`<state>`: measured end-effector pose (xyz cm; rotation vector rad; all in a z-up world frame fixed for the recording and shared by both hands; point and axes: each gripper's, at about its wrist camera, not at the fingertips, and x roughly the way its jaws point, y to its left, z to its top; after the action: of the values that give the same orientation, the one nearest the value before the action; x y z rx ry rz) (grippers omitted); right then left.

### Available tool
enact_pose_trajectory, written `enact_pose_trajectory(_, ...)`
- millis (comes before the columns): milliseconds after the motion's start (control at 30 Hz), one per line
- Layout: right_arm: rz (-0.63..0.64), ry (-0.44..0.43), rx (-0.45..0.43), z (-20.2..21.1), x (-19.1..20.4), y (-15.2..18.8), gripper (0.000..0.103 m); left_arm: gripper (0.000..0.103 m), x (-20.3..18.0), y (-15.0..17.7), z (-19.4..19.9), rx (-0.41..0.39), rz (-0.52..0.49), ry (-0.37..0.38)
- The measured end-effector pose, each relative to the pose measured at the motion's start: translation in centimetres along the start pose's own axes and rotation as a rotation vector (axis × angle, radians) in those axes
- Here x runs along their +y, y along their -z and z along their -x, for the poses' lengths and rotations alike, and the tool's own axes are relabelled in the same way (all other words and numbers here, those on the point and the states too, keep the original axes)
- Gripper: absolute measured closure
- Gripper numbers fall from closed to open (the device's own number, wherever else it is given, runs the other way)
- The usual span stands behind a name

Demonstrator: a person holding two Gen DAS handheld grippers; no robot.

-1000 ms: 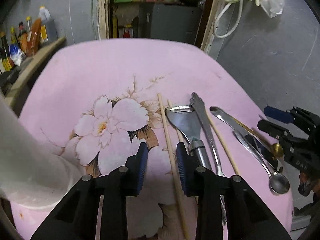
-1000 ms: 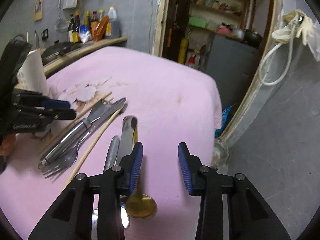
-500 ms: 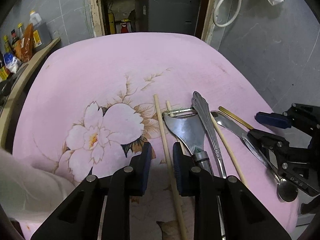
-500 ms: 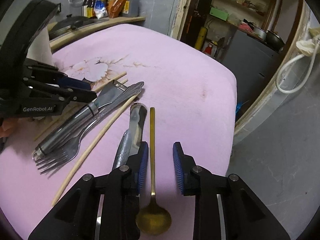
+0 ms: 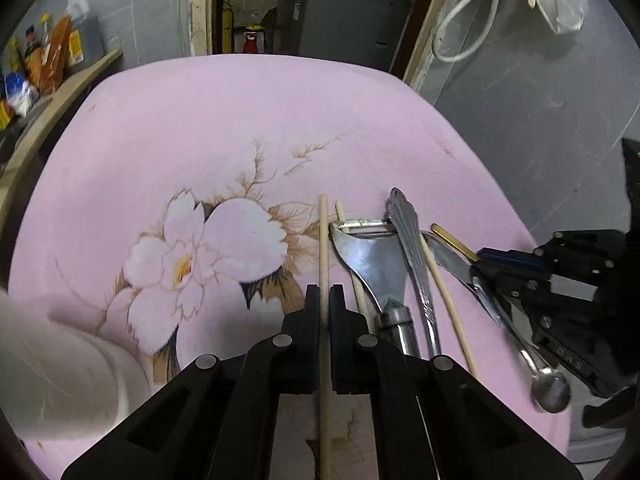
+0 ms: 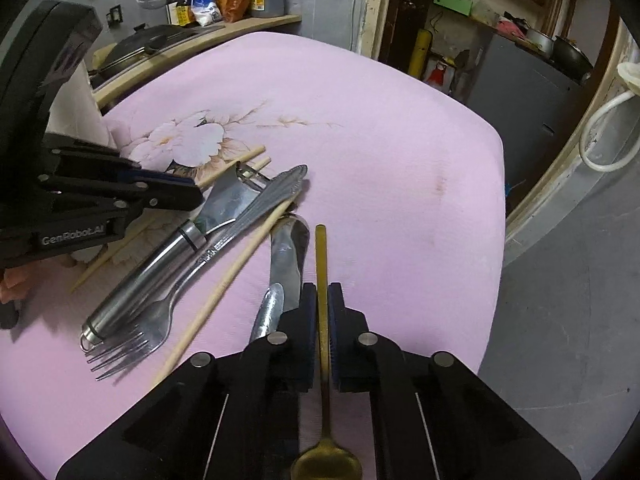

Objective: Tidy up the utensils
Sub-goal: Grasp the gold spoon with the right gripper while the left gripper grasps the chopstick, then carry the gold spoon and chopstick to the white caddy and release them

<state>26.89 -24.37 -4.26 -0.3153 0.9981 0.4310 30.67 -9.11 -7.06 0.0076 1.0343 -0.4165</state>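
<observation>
On the pink cloth (image 5: pixel 200 128), the left gripper (image 5: pixel 325 294) is clamped on the leftmost chopstick (image 5: pixel 323 236) while the right gripper (image 6: pixel 322 294) pinches the gold spoon (image 6: pixel 321 256) mid-handle, so both should lift straight and level to avoid dragging the neighbouring peeler (image 5: pixel 370 258) and fork (image 6: pixel 168 304).

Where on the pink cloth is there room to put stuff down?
The far half of the pink cloth, beyond the flower print, is bare to its edge. So is the strip right of the gold spoon. It is crowded between the two grippers: chopsticks, peeler, fork and steel spoons lie close together or overlapping.
</observation>
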Motion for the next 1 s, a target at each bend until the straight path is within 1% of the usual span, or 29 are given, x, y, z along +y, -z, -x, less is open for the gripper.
enact_pose_trajectory(67, -0.029, -0.014, -0.021, 0.3, -0.3, 0.2, 0.1, 0.101, 0.2, 0.4, 0.9, -0.024, 0.014, 0.015)
enact_pose_trajectory(167, -0.076, -0.007, -0.082, 1.2, -0.6, 0.9, 0.1, 0.101, 0.2, 1.1, 2.7, -0.09, 0.023, 0.027)
enact_pose_trajectory(233, -0.094, 0.006, -0.149, 2.5, -0.3, 1.6, 0.1, 0.101, 0.0, 1.8, 4.4, -0.169, 0.02, 0.061)
enact_pose_trajectory(333, -0.08, 0.059, -0.253, 4.6, 1.0, 2.3, 0.1, 0.101, -0.6, 2.5, 6.8, -0.281, -0.007, 0.062)
enact_pose_trajectory(433, -0.072, 0.095, -0.346, 6.4, 2.4, 2.7, 0.1, 0.101, -1.3, 3.0, 8.6, -0.36, -0.02, 0.067)
enact_pose_trajectory(500, -0.052, 0.136, -0.429, 7.8, 3.7, 3.1, 0.1, 0.101, -1.5, 3.3, 10.0, -0.416, -0.028, 0.063)
enact_pose_trajectory(667, -0.047, 0.164, -0.563, 10.2, 5.5, 3.4, 0.1, 0.101, -1.7, 3.9, 12.9, -0.527, -0.011, 0.086)
enact_pose_trajectory(733, -0.053, 0.163, -0.609, 11.0, 5.9, 3.1, 0.1, 0.101, -1.4, 4.1, 14.2, -0.565, -0.001, 0.087)
enact_pose_trajectory(767, -0.056, 0.16, -0.628, 11.3, 6.1, 2.3, 0.1, 0.101, -1.1, 4.2, 14.9, -0.578, 0.004, 0.09)
enact_pose_trajectory(900, -0.058, 0.142, -0.693, 12.8, 6.7, 1.0, 0.1, 0.101, 0.0, 4.0, 17.3, -0.639, 0.026, 0.095)
enact_pose_trajectory(1000, -0.055, 0.113, -0.735, 13.7, 7.1, -0.4, 0.1, 0.101, 1.3, 3.6, 19.4, -0.685, 0.05, 0.079)
